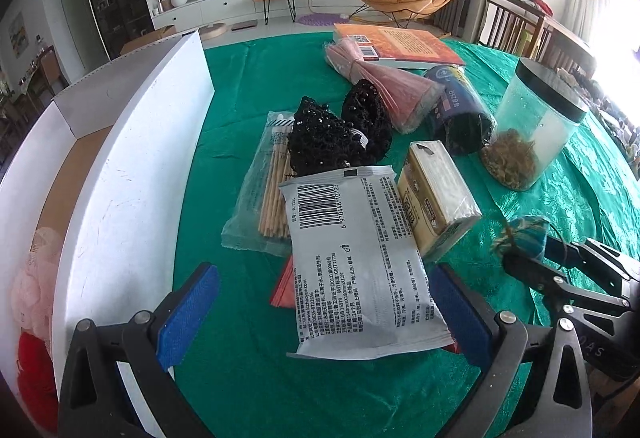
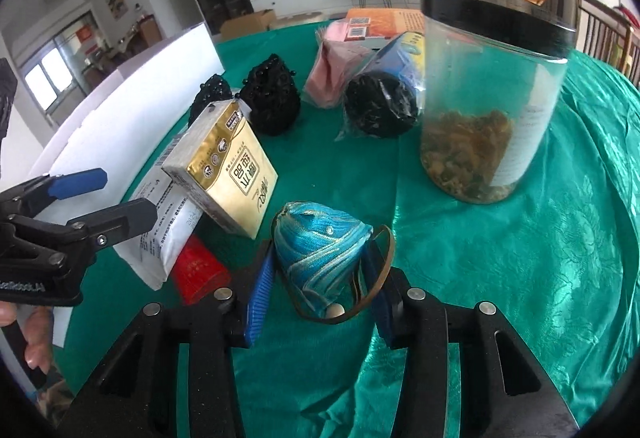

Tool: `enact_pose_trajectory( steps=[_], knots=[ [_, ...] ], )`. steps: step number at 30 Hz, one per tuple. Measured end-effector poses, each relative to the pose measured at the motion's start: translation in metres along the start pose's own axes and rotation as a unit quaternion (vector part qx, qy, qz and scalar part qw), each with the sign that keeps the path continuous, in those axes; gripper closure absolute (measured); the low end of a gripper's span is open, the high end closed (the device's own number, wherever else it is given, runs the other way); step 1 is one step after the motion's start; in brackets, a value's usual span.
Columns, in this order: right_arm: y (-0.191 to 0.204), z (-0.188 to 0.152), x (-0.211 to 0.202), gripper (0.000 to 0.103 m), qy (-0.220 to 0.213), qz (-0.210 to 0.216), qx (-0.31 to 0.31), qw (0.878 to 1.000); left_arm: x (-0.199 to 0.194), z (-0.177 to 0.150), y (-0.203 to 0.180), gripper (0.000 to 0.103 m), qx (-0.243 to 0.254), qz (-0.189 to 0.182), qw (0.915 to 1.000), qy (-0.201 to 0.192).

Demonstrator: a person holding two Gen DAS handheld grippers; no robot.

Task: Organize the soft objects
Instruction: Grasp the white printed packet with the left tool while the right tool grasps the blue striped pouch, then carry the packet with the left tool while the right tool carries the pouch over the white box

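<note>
2 grippers over a green tablecloth (image 2: 520,238) strewn with goods.
Right gripper (image 2: 320,290) pinches a turquoise silk pouch (image 2: 320,250) between its blue pads, just beside the gold tissue pack (image 2: 228,178); left gripper (image 1: 324,314) hangs spread around a grey wipes packet (image 1: 360,258), pads apart from it.

I am pinching a turquoise silk pouch (image 2: 320,258) between my right gripper's (image 2: 320,290) blue pads, its brown cord looping past the right-hand one. My left gripper (image 2: 116,198) is hovering with jaws apart over a white wipes packet (image 2: 160,234). A gold tissue pack (image 2: 228,178) is leaning beside it; a lidded clear jar (image 2: 488,94) is standing on the green tablecloth (image 2: 540,258).
</note>
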State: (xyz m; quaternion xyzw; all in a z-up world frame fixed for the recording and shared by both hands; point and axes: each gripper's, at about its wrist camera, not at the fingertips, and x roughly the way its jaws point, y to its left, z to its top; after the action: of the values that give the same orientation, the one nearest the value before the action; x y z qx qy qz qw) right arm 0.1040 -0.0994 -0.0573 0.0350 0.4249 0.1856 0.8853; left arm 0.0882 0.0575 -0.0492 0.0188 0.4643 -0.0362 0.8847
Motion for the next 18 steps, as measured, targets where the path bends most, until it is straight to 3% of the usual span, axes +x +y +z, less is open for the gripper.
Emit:
enact_pose_trajectory(
  steps=[9,14,16,18],
  knots=[
    [-0.041,-0.028,-0.042,0.057,-0.063,-0.047,0.068,0.995,0.012,0.005,-0.010,0.000,0.024,0.012,0.9995,0.015],
    [-0.064,-0.032,-0.054,0.057,-0.074,-0.065,0.107,0.989,0.050,0.016,-0.001,0.000,-0.030,-0.058,0.9943,0.085],
    [-0.071,-0.025,-0.060,0.057,-0.082,-0.072,0.117,0.987,0.058,0.019,0.001,0.001,-0.039,-0.059,0.9923,0.101],
    [-0.082,-0.010,-0.068,0.057,-0.085,-0.083,0.122,0.985,0.055,0.021,0.000,0.019,-0.033,-0.064,0.9936,0.087]
  ],
)
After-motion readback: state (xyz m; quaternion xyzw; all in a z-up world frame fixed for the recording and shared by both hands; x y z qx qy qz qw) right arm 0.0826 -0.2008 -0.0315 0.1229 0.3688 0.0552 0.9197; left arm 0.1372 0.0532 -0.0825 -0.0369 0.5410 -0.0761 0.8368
